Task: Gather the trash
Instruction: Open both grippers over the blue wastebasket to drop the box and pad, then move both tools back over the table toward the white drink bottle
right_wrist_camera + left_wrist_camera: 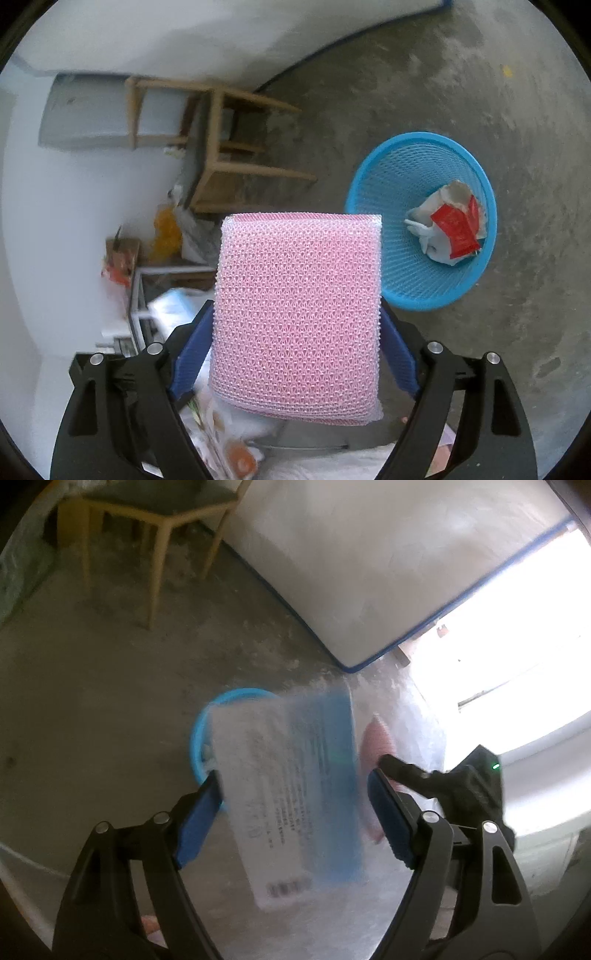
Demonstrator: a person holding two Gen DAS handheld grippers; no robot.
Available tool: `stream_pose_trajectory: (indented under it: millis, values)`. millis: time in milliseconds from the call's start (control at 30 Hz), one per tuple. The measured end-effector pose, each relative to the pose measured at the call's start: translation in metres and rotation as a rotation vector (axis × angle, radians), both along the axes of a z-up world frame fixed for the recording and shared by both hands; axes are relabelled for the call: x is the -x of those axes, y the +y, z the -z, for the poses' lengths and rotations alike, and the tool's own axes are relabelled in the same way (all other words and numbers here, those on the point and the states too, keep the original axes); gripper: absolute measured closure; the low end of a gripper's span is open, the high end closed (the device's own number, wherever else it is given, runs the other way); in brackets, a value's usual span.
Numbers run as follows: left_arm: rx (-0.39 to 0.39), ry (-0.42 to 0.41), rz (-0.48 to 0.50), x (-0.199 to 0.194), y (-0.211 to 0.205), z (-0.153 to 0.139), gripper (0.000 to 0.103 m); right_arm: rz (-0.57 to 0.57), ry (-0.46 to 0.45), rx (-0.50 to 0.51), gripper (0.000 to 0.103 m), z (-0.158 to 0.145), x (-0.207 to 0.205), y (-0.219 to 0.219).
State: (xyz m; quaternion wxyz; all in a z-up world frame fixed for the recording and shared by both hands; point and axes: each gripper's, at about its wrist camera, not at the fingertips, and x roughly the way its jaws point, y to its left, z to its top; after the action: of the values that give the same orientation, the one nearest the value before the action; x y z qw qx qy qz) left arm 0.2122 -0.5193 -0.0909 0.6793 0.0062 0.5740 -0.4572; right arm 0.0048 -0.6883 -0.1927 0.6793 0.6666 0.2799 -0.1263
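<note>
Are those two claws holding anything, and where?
Right gripper squeezes the pink sponge by its side edges. Left gripper stands open; the blurred packet looks released.

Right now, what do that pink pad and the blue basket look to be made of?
The pink pad looks like a sponge wrapped in knitted plastic mesh: an open, faintly shiny weave covers it. The blue basket looks like moulded plastic: smooth solid rim, lattice walls, uniform colour.

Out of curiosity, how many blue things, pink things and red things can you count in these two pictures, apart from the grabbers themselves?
Blue: 2, the round blue mesh plastic basket and the blurred white-and-blue printed plastic packet.
Pink: 1, the pink netted scrub sponge.
Red: 1, the crumpled red-and-white wrapper in the basket.
Total: 4.
</note>
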Motion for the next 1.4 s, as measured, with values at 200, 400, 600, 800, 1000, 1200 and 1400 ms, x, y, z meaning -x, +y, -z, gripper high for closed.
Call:
stream_pose_trajectory:
  millis: [200,400,600,800,1000,1200,1400]
  values:
    - [-0.015,0.044,-0.018,-0.003,-0.036,0.029,0.019,0.091,0.044,-0.075,0.017,0.056,-0.008,-0.04]
    - [0.029,0.035,-0.029,-0.002,-0.008,0.021,0.019,0.042,0.148,-0.013,0.017,0.073,-0.025,-0.041]
    - [0.108,-0.053,-0.064,-0.002,0.036,-0.025,0.02,0.019,0.146,0.034,0.017,0.075,-0.014,-0.026]
    - [0.221,-0.201,-0.078,0.011,0.106,-0.093,0.019,-0.01,0.119,0.183,0.017,0.038,0.016,0.006]
    - [0.28,-0.399,-0.108,0.052,0.192,-0.131,0.015,-0.047,0.067,0.421,0.017,-0.04,0.056,0.072]
    - [0.266,-0.461,-0.181,0.092,0.286,-0.133,0.015,-0.16,0.135,0.768,0.015,-0.114,0.065,0.161]
    - [0.191,-0.558,-0.24,0.127,0.385,-0.129,0.015,-0.25,0.08,1.025,0.007,-0.172,0.046,0.247]
